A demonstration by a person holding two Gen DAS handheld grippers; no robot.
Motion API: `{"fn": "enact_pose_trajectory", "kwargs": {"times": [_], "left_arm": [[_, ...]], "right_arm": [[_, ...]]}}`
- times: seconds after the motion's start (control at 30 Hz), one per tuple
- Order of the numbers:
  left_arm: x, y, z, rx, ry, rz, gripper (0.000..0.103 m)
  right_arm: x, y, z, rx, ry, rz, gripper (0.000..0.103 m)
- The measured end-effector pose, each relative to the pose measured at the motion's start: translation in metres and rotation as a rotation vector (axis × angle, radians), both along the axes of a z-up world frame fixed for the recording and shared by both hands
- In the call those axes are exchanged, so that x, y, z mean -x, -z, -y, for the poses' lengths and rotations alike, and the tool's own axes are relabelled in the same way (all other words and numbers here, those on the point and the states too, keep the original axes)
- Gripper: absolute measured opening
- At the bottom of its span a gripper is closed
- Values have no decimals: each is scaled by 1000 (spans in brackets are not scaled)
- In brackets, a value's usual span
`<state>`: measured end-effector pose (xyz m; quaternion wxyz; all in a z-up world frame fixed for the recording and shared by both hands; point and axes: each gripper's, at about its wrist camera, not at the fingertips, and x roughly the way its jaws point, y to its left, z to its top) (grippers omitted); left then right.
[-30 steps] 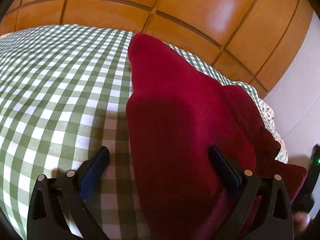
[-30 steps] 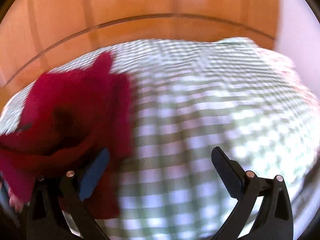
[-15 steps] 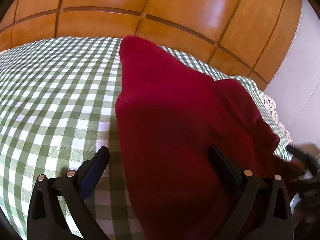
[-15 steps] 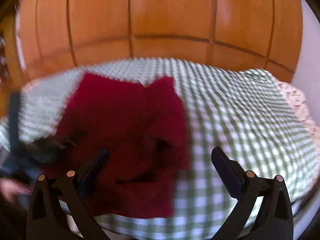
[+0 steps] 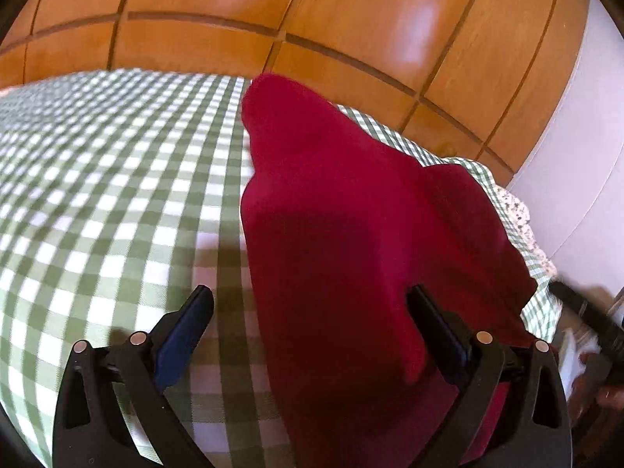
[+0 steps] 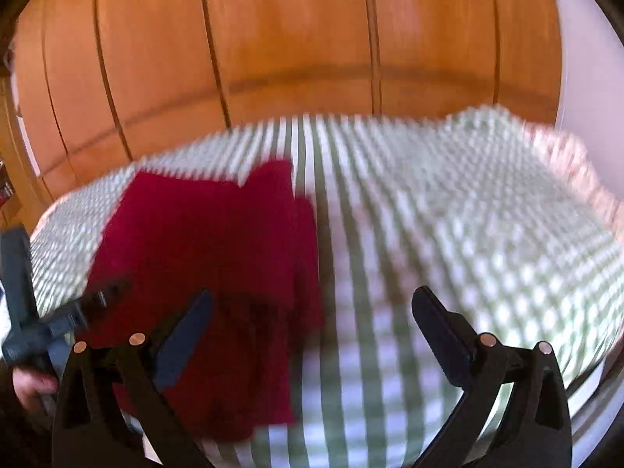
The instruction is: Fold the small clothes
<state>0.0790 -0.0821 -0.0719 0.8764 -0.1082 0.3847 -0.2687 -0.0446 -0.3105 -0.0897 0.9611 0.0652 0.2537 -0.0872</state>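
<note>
Left wrist view: orange wooden wall panels [image 5: 351, 19] rise behind the green-and-white checked cloth [image 5: 97, 195] — the landmark here — and on its near edge lies the dark red garment [image 5: 343, 241], running from the near side toward the panels. Over that near edge the left gripper [image 5: 310, 331] hovers with fingers spread wide, one above bare checks, the other above the red fabric, gripping nothing. Right wrist view, blurred: the right gripper [image 6: 312, 331] also stands wide and empty — the garment sits at the cloth's left part.
</note>
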Motion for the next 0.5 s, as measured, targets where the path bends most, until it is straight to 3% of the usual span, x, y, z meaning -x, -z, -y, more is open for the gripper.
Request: {"fn": "enact_pose_trajectory", "kwargs": {"times": [0.13, 0.27, 0.4, 0.5], "left_arm": [[3, -2, 5, -35, 4, 13, 99], [5, -7, 6, -76, 16, 19, 99], [2, -7, 3, -64, 35, -12, 99], [0, -6, 4, -68, 46, -17, 99]], "right_arm": [[-51, 5, -4, 72, -6, -93, 101], [-82, 35, 5, 74, 48, -193, 101], [-80, 60, 24, -30, 61, -130, 101], [-68, 72, 30, -94, 56, -27, 101]]}}
